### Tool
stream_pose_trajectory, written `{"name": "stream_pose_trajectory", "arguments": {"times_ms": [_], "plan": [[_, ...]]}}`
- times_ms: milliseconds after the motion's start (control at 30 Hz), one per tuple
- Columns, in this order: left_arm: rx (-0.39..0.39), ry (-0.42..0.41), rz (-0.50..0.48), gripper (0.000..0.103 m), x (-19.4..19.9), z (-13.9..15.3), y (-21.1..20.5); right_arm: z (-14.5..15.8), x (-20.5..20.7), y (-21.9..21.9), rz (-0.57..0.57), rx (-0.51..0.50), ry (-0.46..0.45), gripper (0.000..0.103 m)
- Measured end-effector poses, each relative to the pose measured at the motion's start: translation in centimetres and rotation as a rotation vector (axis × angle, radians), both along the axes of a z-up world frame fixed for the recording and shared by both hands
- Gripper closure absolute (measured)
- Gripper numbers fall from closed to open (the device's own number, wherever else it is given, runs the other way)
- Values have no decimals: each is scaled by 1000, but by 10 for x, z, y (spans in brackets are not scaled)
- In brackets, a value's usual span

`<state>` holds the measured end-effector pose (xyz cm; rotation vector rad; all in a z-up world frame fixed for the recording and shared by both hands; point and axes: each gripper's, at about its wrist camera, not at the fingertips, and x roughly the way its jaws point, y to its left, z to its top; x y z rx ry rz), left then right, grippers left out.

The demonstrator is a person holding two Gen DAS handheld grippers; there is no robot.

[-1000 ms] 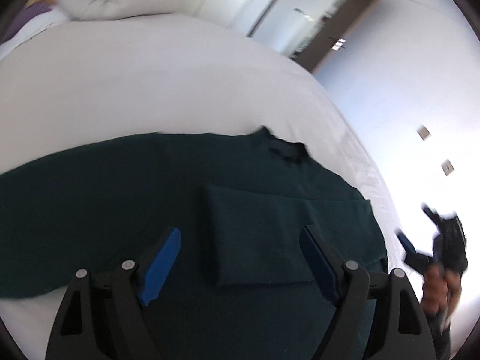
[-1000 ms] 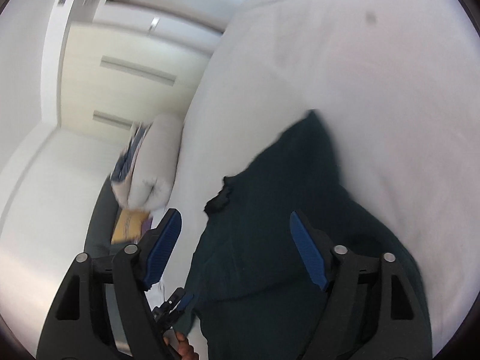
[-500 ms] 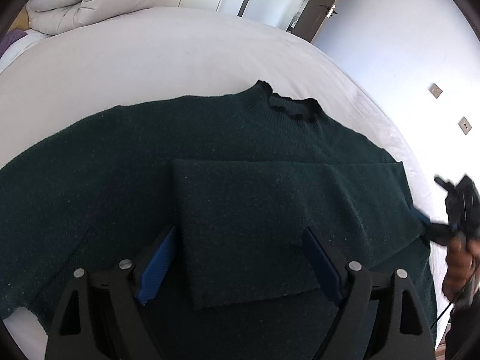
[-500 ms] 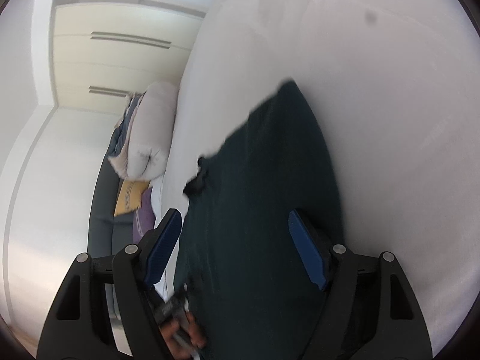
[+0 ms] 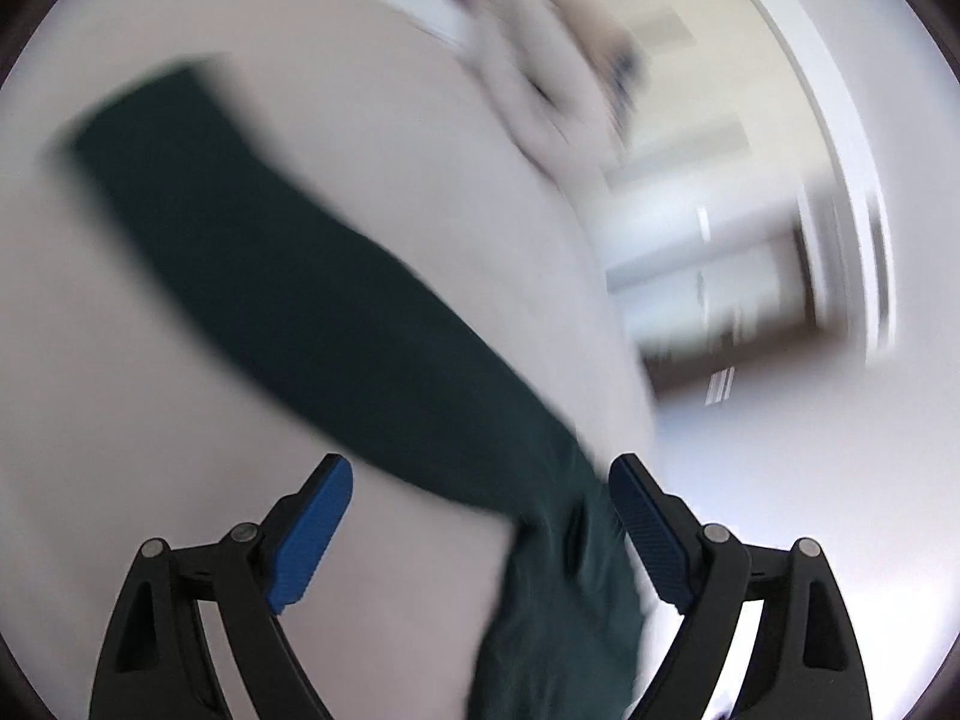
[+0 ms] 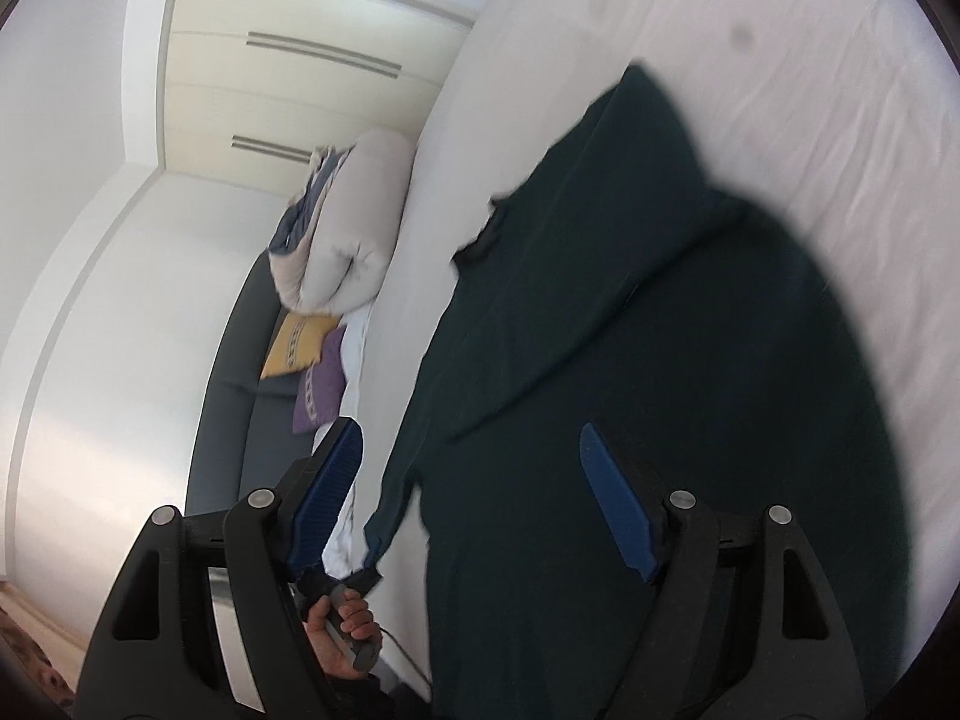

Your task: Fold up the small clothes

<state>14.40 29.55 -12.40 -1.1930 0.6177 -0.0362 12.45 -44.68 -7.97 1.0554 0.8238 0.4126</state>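
A dark green sweater (image 6: 630, 360) lies flat on the white bed (image 6: 840, 120), one sleeve folded across its body. In the blurred left wrist view a long sleeve (image 5: 288, 300) stretches away to the upper left. My left gripper (image 5: 480, 522) is open and empty above the sleeve's near end. In the right wrist view my right gripper (image 6: 474, 492) is open and empty above the sweater's body. The left hand with its gripper (image 6: 342, 594) shows at the sweater's lower left edge, close to the cloth; I cannot tell if it touches.
A rolled white duvet (image 6: 354, 228) lies at the bed's far end. A dark sofa (image 6: 240, 372) with a yellow cushion (image 6: 297, 345) and a purple cushion (image 6: 321, 384) stands beside the bed. Cream wardrobe doors (image 6: 288, 72) fill the wall behind.
My left gripper has swung left, from over the folded sweater body to over the outstretched sleeve; its view is now blurred. My right gripper has shifted slightly above the sweater. Both stay open.
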Motion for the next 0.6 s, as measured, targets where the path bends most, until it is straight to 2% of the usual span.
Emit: {"name": "stream_pose_trajectory", "arguments": {"times_ms": [100,167,333,400,467,533,600], "plan": [[-146,-3,145,14,-25,-26,44,6,-7,34,40,2,3,27],[-237,-35,176,14,-24,-38,57,10,-9,54,63,-7,11,28],[-316,-4,279,14,-6,-52,65,25,-15,103,118,-17,8,27],[-377,8,371,14,-7,-56,68,30,-19,114,122,-17,6,27],[-404,16,450,14,-9,-56,72,34,-23,122,124,-14,-2,27],[-407,15,488,14,-8,-54,80,35,-20,124,126,-16,0,27],[-377,24,479,28,2,-53,85,37,-23,133,133,-30,-1,27]]}}
